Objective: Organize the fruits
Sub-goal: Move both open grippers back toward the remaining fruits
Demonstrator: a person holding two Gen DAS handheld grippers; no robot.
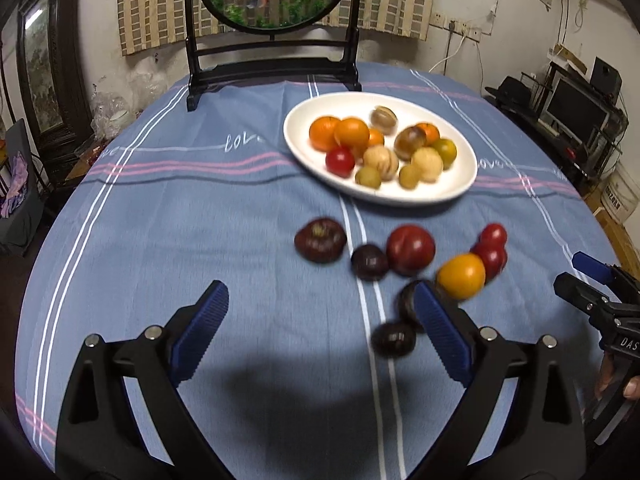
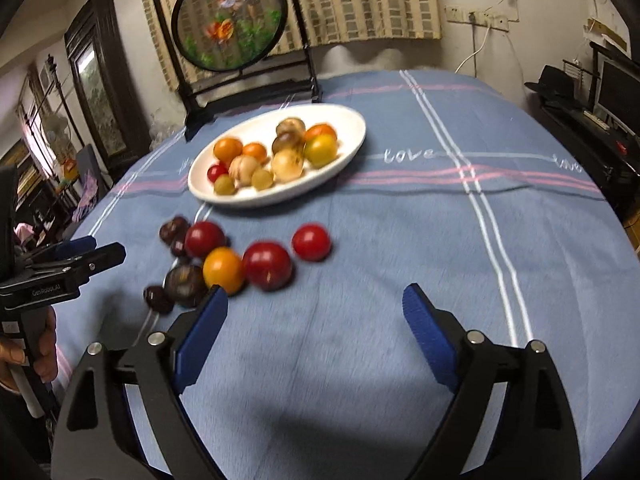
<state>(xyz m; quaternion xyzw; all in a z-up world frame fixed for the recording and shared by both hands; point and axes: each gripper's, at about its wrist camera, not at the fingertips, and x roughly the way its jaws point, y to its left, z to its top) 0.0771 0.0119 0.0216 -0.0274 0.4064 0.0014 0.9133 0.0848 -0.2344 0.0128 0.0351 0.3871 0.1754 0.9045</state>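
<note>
- Landmark: your white oval ceramic plate [image 1: 460,188], on the blue striped tablecloth [image 1: 200,248]; every place below is given from it.
- On the plate: about eleven small fruits, touching in one heap. As far as the blur allows: four orange round ones [image 1: 351,133], one small red one [image 1: 340,161], three pale striped ones [image 1: 381,162], two small yellow-green ones [image 1: 368,176], one brown-streaked one [image 1: 409,142]. Another green-orange fruit at the far side brings the heap nearer twelve. The sorting rule cannot be told.
- Off the plate, on the cloth just on your side of it: eight loose fruits in a close cluster.
  - Three bright red round ones [image 2: 267,265], one of them a little apart toward the right.
  - One yellow-orange round one [image 2: 223,269], touching a red neighbour.
  - One large dark red ribbed one [image 1: 321,239], nearest the plate's left end.
  - Three near-black small ones [image 1: 394,339], farthest from the plate.
- Progress, judged: more than half the fruit is plated; the eight loose pieces remain.
- Left gripper [image 1: 320,332]: blue pads spread wide, nothing between them, poised on your side of the cluster; one dark fruit sits partly hidden behind its right pad.
- Right gripper [image 2: 316,334]: likewise spread wide and empty, over bare cloth to the right of the cluster, well short of the plate.
</note>
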